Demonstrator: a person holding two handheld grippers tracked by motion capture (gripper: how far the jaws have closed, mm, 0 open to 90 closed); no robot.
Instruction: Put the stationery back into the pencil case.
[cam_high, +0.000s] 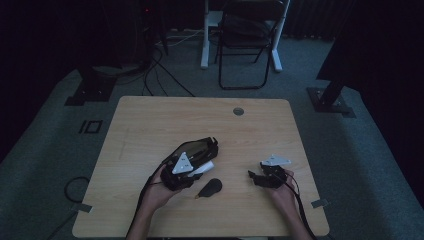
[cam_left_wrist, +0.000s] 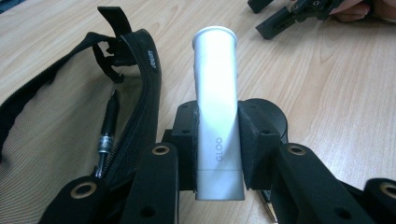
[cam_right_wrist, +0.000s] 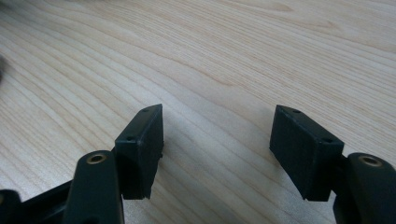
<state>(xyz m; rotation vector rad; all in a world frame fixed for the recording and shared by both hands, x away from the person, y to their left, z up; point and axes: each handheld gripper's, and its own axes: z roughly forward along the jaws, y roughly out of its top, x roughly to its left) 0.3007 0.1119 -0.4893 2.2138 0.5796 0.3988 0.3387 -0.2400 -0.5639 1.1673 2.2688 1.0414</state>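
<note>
Tongs of the left hand (cam_left_wrist: 218, 154) clamp a white glue tube (cam_left_wrist: 217, 107) just above the tabletop (cam_high: 150, 125) beside an open black mesh pouch (cam_left_wrist: 70, 121), while the right tongs (cam_right_wrist: 217, 149) stand wide, holding nothing.

The left gripper (cam_left_wrist: 218, 140) clamps a white glue stick (cam_left_wrist: 216, 112) between its pads — the tube points away over the wooden table (cam_left_wrist: 327, 93). Beside it lies an open black pouch (cam_left_wrist: 70, 140) with a pen (cam_left_wrist: 108, 126) inside — the other gripper (cam_left_wrist: 299, 11) sits farther off.
</note>
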